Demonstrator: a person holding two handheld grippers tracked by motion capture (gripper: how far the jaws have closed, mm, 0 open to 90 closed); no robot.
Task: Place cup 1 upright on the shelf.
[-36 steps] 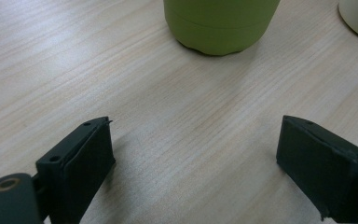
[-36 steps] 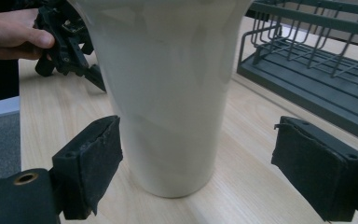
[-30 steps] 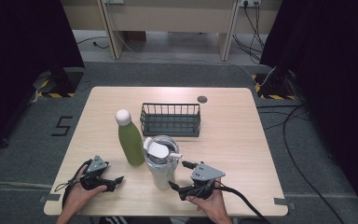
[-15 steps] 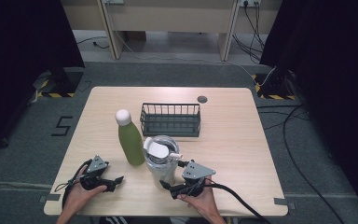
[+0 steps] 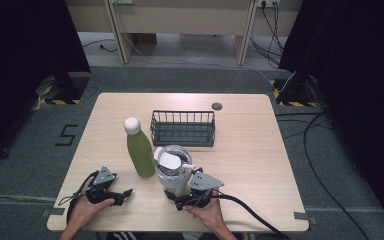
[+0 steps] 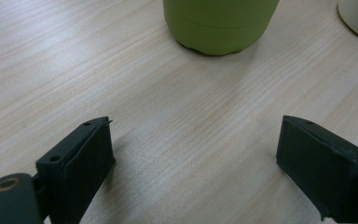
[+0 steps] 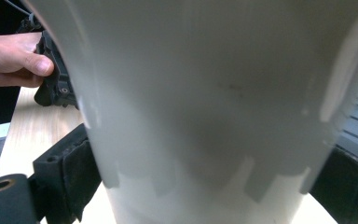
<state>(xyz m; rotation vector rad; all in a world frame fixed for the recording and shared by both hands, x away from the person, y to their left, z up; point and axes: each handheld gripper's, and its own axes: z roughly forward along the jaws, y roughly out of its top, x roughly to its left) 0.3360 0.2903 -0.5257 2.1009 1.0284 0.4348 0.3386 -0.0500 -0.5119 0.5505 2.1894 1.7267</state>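
Since a second ago the right gripper has slid leftward across the table toward the white tumbler, and it now sits at the cup's near side; the left gripper has kept its place by the near left edge.

Seen along the right gripper's own jaws, the tumbler's pale wall stands between the two black pads, which sit on either side of its lower body. The left pad looks to be touching the wall, but the picture is too close and blurred to say whether the jaws are truly clamped, so I cannot tell if it grips.

From above, the tumbler stands upright near the middle of the table's front half, its lid and spout facing up, just beside the green bottle with the white cap. A dark wire basket sits behind both, apart from them.

The left gripper rests low over bare wood with its jaws spread wide and nothing between them; the base of the green bottle stands ahead of it, well apart.
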